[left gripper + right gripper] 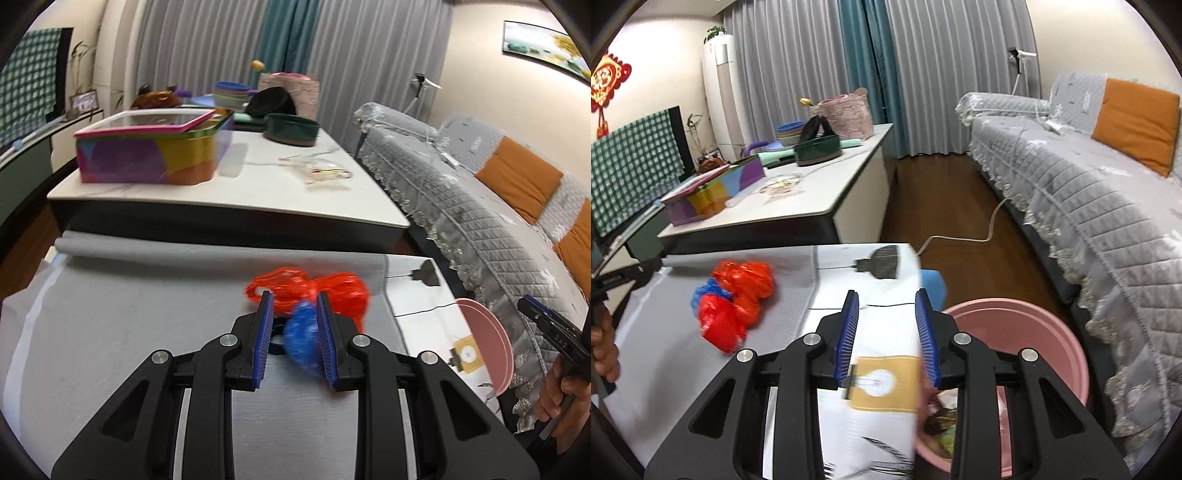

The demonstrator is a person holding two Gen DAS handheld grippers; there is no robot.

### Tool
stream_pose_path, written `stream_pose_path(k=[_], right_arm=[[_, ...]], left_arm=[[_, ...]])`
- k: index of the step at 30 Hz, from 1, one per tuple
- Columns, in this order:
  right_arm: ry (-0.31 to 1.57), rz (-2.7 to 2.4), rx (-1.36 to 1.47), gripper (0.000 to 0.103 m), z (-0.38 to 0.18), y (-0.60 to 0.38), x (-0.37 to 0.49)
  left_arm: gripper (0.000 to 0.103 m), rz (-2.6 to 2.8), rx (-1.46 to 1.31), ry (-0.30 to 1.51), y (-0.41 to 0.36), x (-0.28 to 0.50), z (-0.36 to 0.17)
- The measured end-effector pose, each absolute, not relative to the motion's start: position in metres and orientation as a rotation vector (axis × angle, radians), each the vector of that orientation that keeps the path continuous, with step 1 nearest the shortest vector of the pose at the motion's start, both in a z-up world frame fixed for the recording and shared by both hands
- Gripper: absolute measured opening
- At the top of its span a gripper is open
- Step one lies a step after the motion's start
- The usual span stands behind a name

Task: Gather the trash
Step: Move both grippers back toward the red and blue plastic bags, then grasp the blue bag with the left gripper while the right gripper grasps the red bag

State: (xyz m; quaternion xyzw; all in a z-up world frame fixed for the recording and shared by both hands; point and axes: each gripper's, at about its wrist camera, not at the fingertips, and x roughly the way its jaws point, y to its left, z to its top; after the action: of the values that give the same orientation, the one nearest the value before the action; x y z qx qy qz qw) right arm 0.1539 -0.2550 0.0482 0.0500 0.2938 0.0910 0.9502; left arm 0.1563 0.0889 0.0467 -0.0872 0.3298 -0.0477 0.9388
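A crumpled blue plastic bag [303, 341] lies on the grey cloth, between the fingers of my open left gripper [294, 301]. The blue pads stand on either side of it with a gap. Crumpled red plastic bags [325, 290] lie just beyond it. In the right wrist view the red bags [738, 299] and the blue bag [709, 293] lie at the left on the cloth. My right gripper [887, 299] is open and empty, over the table's right edge. A pink basin [1027, 332] stands below that edge, with some trash inside.
A white table [258, 192] stands beyond, with a colourful box [147, 155], a green tin [291, 129] and a clear wrapper [325, 173]. A grey-covered sofa [1089, 192] runs along the right. A cable [960, 236] lies on the wooden floor.
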Motion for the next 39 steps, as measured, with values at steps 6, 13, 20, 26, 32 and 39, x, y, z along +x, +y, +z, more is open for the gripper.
stream_pose_path(k=[6, 13, 20, 26, 32, 39], right_arm=[[0.609, 0.271, 0.139, 0.032, 0.041, -0.216, 0.161], [0.633, 0.346, 0.092, 0.032, 0.025, -0.162, 0.165], [0.66, 0.447, 0.033, 0.042, 0.008, -0.106, 0.167], [0.671, 0.541, -0.055, 0.062, -0.002, -0.063, 0.164], [0.696, 0.556, -0.127, 0.062, -0.014, -0.047, 0.169], [0.726, 0.57, -0.095, 0.03, -0.018, -0.054, 0.178]], left_arm=[[0.024, -0.089, -0.199, 0.696, 0.104, 0.16, 0.037], [0.024, -0.084, -0.221, 0.684, 0.125, 0.158, 0.036], [0.024, -0.092, -0.193, 0.696, 0.133, 0.153, 0.027], [0.024, -0.117, -0.172, 0.717, 0.132, 0.157, 0.017], [0.024, -0.135, -0.18, 0.731, 0.129, 0.167, 0.01], [0.024, -0.224, -0.188, 0.741, 0.11, 0.176, 0.003]])
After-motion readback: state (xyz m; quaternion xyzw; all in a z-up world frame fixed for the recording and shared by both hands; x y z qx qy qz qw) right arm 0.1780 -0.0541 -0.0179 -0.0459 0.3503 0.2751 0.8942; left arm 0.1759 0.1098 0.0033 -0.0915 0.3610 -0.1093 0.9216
